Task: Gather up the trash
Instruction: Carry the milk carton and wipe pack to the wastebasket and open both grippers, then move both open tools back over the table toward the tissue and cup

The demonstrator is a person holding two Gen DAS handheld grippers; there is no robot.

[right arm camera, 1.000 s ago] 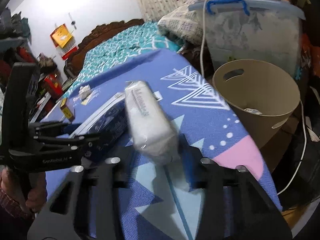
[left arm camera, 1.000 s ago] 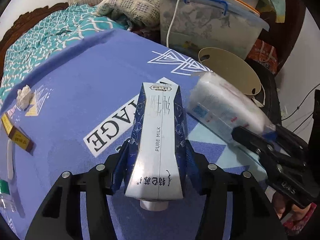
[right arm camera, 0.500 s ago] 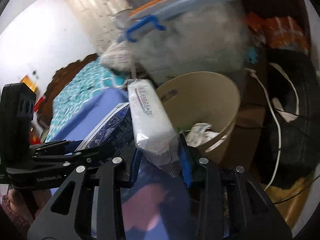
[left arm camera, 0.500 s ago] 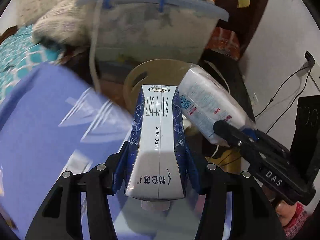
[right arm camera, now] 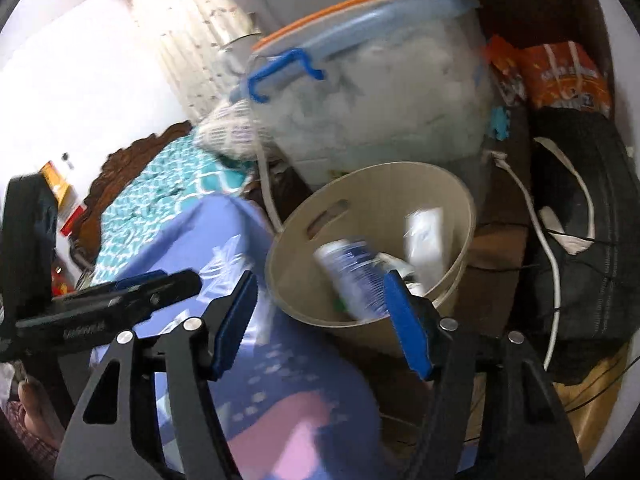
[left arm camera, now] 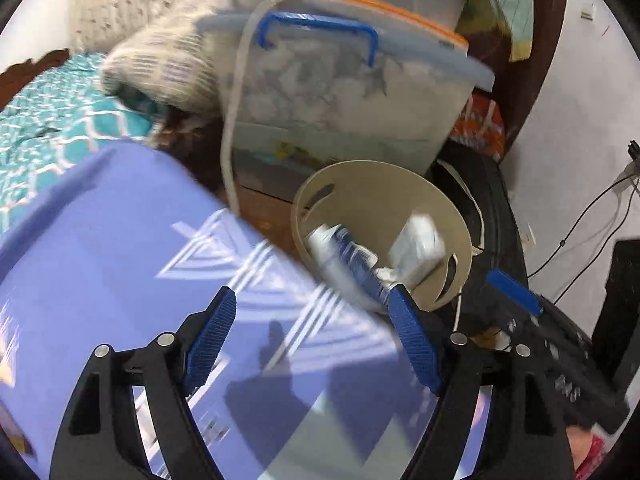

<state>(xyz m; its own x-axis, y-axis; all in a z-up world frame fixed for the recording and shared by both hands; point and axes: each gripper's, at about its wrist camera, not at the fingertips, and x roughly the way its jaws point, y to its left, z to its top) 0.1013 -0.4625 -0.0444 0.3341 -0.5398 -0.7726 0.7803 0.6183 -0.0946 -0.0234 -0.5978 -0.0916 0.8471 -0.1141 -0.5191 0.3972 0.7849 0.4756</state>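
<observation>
Left gripper [left arm camera: 312, 312] and right gripper [right arm camera: 320, 296]: fingers spreading apart, nothing between them. Milk carton [left arm camera: 348, 264] and white plastic pack [left arm camera: 418, 244], both blurred, inside beige bin [left arm camera: 384, 184], just beyond the blue-covered bench [left arm camera: 100, 240].

The milk carton [left arm camera: 344, 256] and the white packet [left arm camera: 418, 246] in the bin [left arm camera: 400, 184] are smeared by motion blur; their print is unreadable. The bin's near rim is hidden behind the blurred purple cloth [left arm camera: 120, 240].
</observation>
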